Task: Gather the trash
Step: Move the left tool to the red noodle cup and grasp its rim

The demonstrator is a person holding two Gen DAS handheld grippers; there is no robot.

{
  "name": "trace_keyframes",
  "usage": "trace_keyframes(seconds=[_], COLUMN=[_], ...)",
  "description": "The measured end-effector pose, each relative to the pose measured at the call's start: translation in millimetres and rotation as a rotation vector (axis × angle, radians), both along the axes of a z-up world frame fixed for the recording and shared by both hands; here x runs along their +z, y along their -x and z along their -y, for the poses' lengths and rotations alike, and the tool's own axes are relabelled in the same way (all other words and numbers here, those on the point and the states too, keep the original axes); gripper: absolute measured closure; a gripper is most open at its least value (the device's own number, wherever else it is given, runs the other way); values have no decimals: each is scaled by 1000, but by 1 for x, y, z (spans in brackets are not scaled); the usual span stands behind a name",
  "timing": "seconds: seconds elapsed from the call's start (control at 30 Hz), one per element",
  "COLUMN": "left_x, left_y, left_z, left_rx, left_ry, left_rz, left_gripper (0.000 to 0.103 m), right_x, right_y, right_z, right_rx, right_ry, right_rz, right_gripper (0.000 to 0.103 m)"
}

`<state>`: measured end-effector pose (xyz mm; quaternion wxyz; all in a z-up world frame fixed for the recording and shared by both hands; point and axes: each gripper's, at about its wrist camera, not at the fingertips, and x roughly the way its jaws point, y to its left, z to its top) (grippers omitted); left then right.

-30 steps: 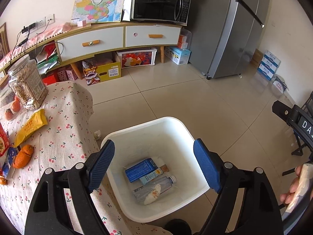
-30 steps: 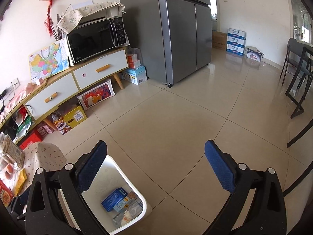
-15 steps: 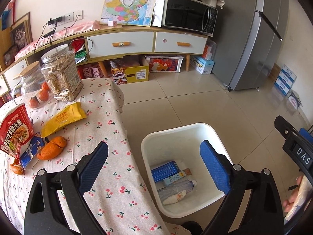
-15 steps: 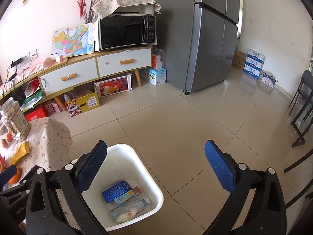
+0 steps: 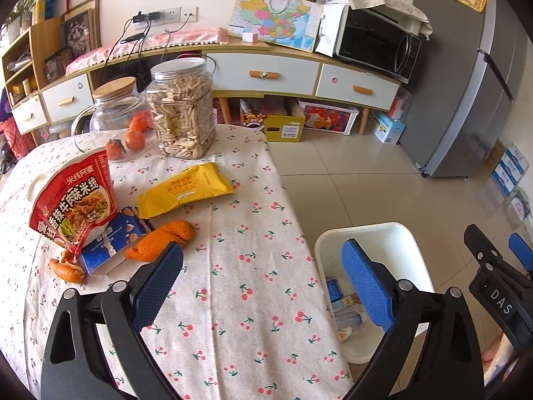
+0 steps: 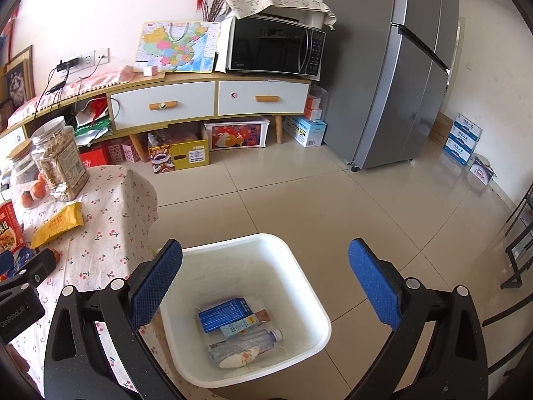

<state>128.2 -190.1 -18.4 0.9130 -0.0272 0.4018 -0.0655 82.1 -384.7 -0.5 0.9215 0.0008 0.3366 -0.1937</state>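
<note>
Swung off the white bin (image 5: pixel 373 236) and back over the worktop (image 5: pixel 240 266) since the earlier pictures: left tool (image 5: pixel 263 276), jaws just opened wider, nothing between them, now spread to full width. Pointing down at the cherry-print cloth near the worktop's right edge, with the orange peel (image 5: pixel 163 238) just beyond its left pad. Turned too: right tool (image 6: pixel 266 280), now looking straight into the bin, jaws wide apart and empty.

Already in the bin on the floor beside the worktop's right edge: blue carton (image 6: pixel 225 313), small box (image 6: pixel 243 326), clear bottle (image 6: pixel 246 340) and a crumpled wad (image 6: pixel 238 358).

Left on the worktop toward its left edge: red noodle wrapper (image 5: pixel 75 203), blue packet (image 5: pixel 110 243), yellow packet (image 5: pixel 185 190), a second peel scrap (image 5: pixel 66 268). Jars and tangerines at the far edge, probably not trash.

Likely meaning: one drop done, next pickup beginning, peel the nearest candidate.
</note>
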Motion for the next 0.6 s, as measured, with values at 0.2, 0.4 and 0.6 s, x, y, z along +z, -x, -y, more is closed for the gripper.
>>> trace_keyframes(seconds=[0.2, 0.4, 0.6], left_x=[2, 0, -1], left_y=[1, 2, 5], left_z=[-42, -81, -118], left_rx=[69, 141, 216], left_ry=[-5, -3, -2], left_rz=[6, -5, -5], left_gripper=[10, 10, 9], right_x=[1, 3, 2], right_y=[-9, -19, -27], right_z=[-37, -76, -112], right_rx=[65, 139, 202], right_ry=[20, 33, 41], right_rz=[-6, -10, -12], right_gripper=[7, 7, 7])
